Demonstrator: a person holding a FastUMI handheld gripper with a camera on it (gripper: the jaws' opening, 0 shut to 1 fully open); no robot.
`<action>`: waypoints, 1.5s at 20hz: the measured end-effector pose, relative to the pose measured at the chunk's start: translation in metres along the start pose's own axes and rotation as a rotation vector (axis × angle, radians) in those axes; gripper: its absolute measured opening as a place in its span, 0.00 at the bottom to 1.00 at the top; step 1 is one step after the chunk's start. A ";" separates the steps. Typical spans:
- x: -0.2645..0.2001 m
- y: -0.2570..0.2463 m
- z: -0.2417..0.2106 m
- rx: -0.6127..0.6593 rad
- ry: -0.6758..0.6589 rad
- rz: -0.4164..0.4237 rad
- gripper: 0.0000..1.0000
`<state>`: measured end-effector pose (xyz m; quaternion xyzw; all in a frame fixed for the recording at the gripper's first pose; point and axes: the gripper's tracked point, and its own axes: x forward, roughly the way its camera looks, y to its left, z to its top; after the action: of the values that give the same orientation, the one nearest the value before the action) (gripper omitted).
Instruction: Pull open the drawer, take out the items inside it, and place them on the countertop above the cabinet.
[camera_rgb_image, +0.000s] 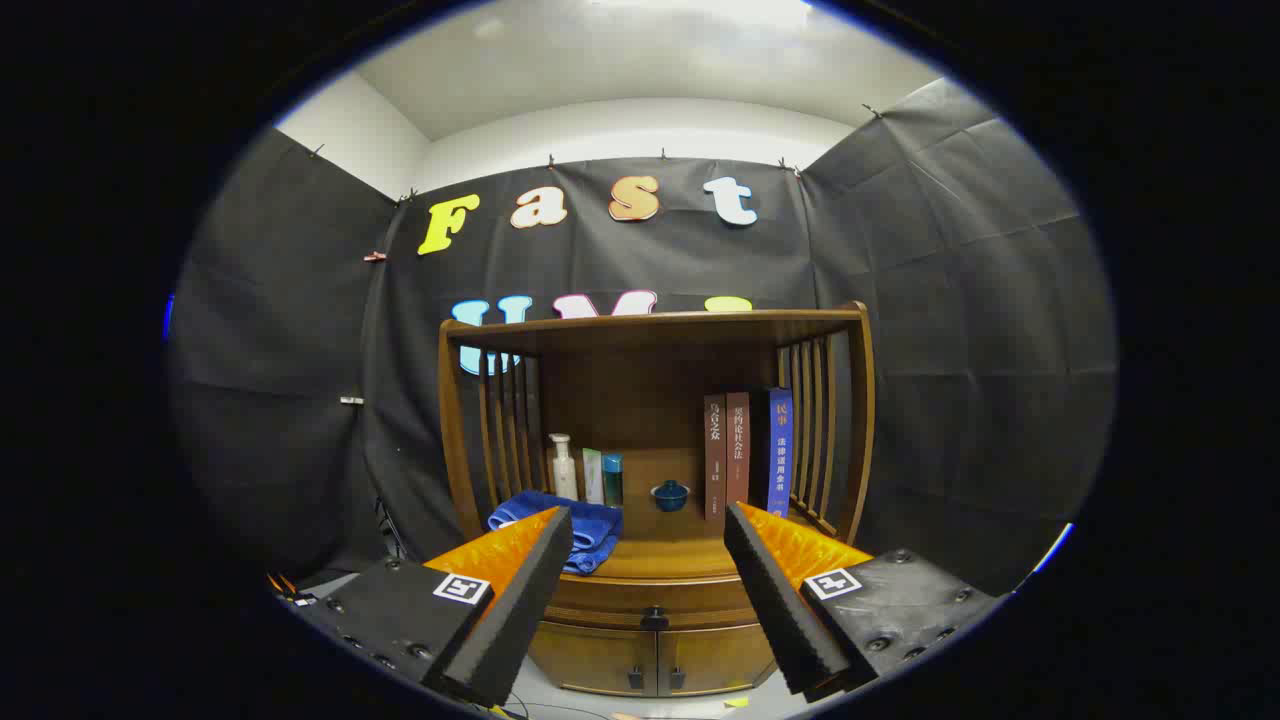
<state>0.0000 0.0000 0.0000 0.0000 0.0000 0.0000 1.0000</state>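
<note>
A brown wooden cabinet (655, 470) stands against the booth wall, straight ahead of me. Its drawer (655, 603) sits closed below the countertop (680, 555), with a small dark knob (655, 618) at its middle. My gripper (650, 525) is open, its fingers spread wide and nothing between them. The fingers frame the cabinet from some distance away, and the knob lies below and beyond the gap. The drawer's contents are hidden.
On the countertop lie a folded blue towel (560, 525), a white pump bottle (563, 468), two small tubes (603, 478), a blue lidded cup (669, 494) and three upright books (745, 450). Two small doors (655, 660) sit under the drawer. Slatted sides and a top shelf (655, 325) enclose the counter.
</note>
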 end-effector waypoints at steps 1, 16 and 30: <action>0.000 -0.001 0.001 0.001 0.000 -0.005 0.99; 0.006 -0.003 -0.002 0.022 0.016 -0.026 0.99; 0.027 0.000 -0.043 0.025 0.086 -0.020 0.99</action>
<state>0.0271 -0.0003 -0.0433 0.0126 0.0430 -0.0099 0.9989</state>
